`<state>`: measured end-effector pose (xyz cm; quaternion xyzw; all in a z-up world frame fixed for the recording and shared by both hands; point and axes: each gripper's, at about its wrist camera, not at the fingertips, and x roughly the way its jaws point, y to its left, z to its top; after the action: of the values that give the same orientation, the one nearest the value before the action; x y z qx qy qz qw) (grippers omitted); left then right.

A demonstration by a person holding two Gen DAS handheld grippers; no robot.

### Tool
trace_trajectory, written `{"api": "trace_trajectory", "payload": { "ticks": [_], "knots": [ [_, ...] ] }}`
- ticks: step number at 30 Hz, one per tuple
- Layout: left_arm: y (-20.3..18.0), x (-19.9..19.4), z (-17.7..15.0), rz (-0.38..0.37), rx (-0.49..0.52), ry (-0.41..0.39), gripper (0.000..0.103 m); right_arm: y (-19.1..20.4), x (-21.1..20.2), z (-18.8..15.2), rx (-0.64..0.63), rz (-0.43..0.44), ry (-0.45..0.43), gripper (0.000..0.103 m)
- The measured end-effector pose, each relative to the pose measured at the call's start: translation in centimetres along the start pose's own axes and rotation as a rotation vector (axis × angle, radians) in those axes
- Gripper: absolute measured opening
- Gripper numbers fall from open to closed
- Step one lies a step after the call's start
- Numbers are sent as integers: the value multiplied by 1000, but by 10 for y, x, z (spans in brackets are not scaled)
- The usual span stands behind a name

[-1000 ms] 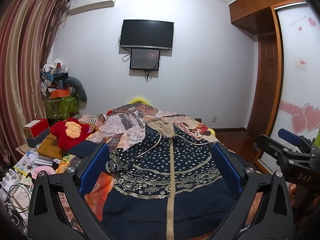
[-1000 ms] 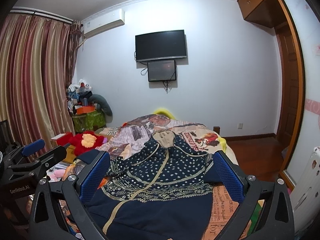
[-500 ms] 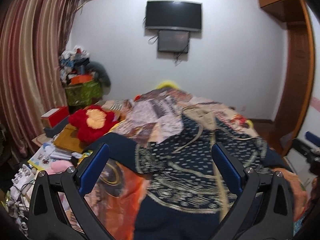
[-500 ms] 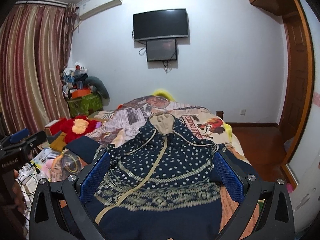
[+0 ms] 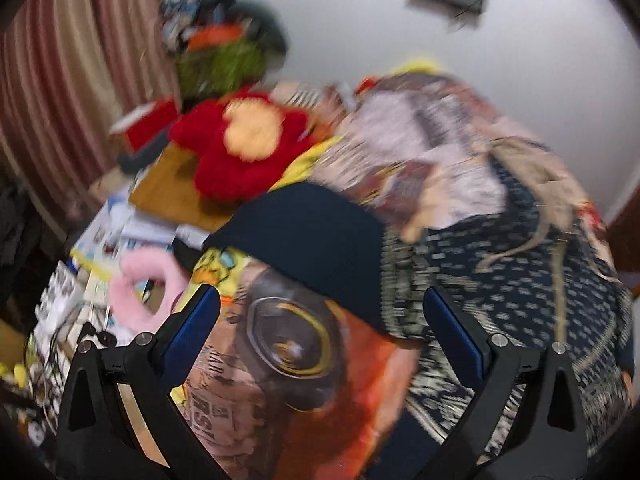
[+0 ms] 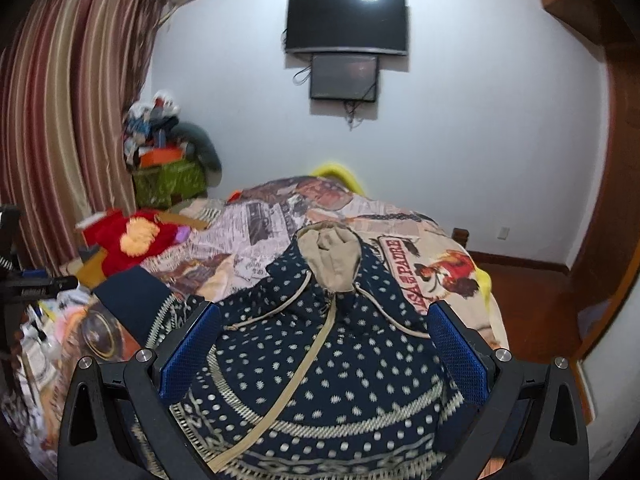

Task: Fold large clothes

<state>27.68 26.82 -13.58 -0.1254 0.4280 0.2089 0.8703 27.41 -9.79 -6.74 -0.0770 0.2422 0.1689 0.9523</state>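
A navy hooded jacket [image 6: 320,372] with white dots, beige zip and beige hood lies spread face up on the bed. Its plain navy left sleeve [image 5: 312,240] sticks out over the bed's left side. My left gripper [image 5: 320,336] is open and empty, above the printed bedspread just short of that sleeve. My right gripper [image 6: 324,356] is open and empty, low over the jacket's chest, the hood [image 6: 332,248] beyond it. The left wrist view is blurred by motion.
The printed bedspread [image 6: 272,220] covers the bed. A red and yellow plush toy [image 5: 240,144] and a pink ring [image 5: 140,296] lie among boxes and papers left of the bed. Striped curtains [image 6: 72,120] hang left; a wall TV [image 6: 346,24] is ahead.
My left gripper has swung left and down toward the jacket's left sleeve. My right gripper has dropped and moved forward over the jacket's chest. Both stay open.
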Motion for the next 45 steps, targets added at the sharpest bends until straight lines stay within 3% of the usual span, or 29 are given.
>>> {"api": "trace_trajectory", "payload": {
  "ticks": [4,6,10,20,21,25,27,29,30,31,36,45],
  "knots": [
    [12,53,10,77,-30,161,103,12,43,-3,-77,11,68,103],
    [20,76,12,72,-62,222,102,16,60,-5,-105,13,96,103],
    [23,104,12,12,-117,291,90,19,93,-12,-124,32,150,103],
    [49,134,19,-138,-364,277,90,26,135,-21,-168,60,197,103],
    [52,136,21,-151,-394,274,87,26,137,-22,-171,59,200,103],
    [64,142,28,-114,-434,282,54,24,144,-26,-169,55,216,103],
    [67,140,31,-105,-430,274,45,23,145,-28,-167,50,222,103],
    [67,135,35,-75,-401,254,28,21,146,-28,-161,46,225,103],
    [67,130,38,-57,-376,235,13,20,146,-27,-159,45,225,103],
    [66,127,41,-49,-360,222,9,19,146,-26,-156,42,225,103],
    [57,97,58,-18,-279,122,2,15,140,-22,-149,35,222,103],
    [-29,16,85,-115,-20,-39,2,-10,115,-19,-131,4,231,103]
  ]
}}
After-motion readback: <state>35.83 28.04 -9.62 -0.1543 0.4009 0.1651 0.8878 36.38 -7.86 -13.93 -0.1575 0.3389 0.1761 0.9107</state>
